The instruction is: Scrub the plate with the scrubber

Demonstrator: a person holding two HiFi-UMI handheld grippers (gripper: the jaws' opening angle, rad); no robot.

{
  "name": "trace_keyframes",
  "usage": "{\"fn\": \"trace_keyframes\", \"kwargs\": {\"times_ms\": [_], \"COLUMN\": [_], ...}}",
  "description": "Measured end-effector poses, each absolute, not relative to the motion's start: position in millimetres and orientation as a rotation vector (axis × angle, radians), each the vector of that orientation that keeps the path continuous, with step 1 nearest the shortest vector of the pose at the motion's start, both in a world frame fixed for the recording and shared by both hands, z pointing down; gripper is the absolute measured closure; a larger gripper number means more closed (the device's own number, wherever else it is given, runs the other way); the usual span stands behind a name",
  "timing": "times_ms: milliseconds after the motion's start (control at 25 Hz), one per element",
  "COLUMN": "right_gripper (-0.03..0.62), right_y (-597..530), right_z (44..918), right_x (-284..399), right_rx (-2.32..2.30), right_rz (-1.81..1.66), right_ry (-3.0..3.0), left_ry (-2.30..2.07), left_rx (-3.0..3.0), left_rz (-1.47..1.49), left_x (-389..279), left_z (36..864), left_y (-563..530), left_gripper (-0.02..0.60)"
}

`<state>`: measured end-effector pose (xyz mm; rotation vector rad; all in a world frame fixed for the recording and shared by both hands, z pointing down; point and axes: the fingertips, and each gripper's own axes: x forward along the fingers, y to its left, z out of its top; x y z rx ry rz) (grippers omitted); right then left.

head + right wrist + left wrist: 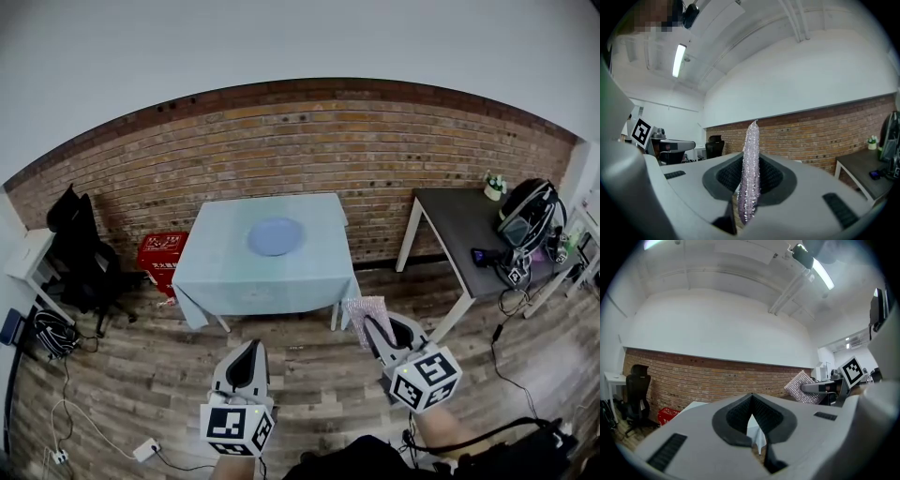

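A pale blue plate lies on a table with a light blue cloth, far ahead by the brick wall. My right gripper is shut on a glittery pink scrubber, which stands upright between the jaws. My left gripper is shut with nothing in it; its pads meet at the tips. Both grippers hang above the wooden floor, well short of the table. From the left gripper view the scrubber shows at the right.
A dark desk with a plant, a helmet and cables stands at the right. A red crate sits left of the table, with a black office chair further left. Cables and a power strip lie on the floor.
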<state>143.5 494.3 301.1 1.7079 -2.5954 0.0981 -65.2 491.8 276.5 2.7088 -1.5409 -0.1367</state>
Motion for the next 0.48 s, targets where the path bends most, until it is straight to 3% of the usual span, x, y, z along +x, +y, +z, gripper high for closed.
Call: {"fn": "trace_keyframes", "kwargs": {"times_ms": [480], "right_gripper": [0.523], "right_y": [467.2], "right_z": [309.7], "right_x": [122.1], "right_rx": [1.684], "right_rz": [0.116], "right_ry": [-2.574], "left_ry": [-1.526], "left_rx": [2.691], "left_rz": [-0.162], "left_x": [-87.3], "left_z": [285.9], "left_y": [460.3], "left_gripper": [0.572]}}
